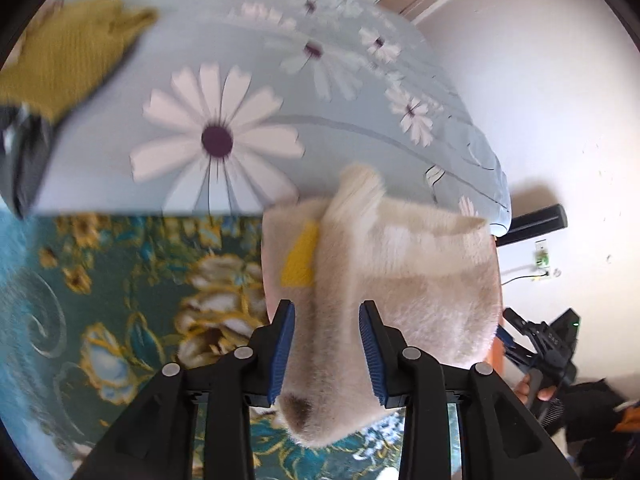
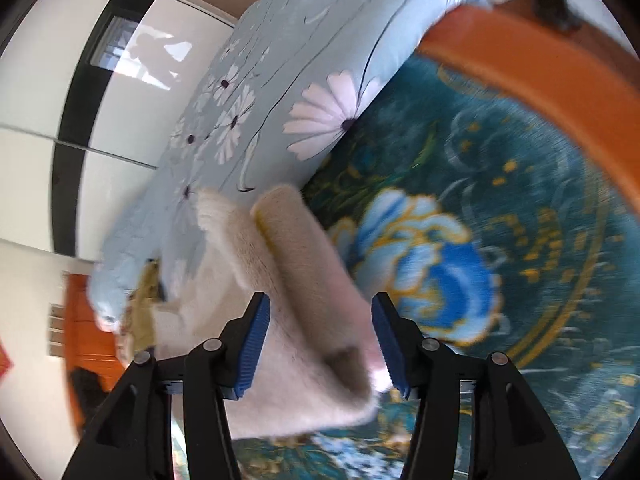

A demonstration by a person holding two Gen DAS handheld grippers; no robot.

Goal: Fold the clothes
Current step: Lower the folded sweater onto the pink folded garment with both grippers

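A cream fuzzy garment with a yellow patch lies folded on the bed, part on the teal blanket and part on the pale blue duvet. My left gripper hovers just above its near end; the blue pads stand apart with the fuzzy cloth showing between and behind them, and no pinch is visible. In the right wrist view the same garment runs under my right gripper, whose jaws are wide, with a gap at the right pad.
A mustard knit garment and a grey one lie at the far left of the daisy-print duvet. The teal floral blanket covers the near side. An orange wooden bed frame curves along the right. A hand shows at the bed's edge.
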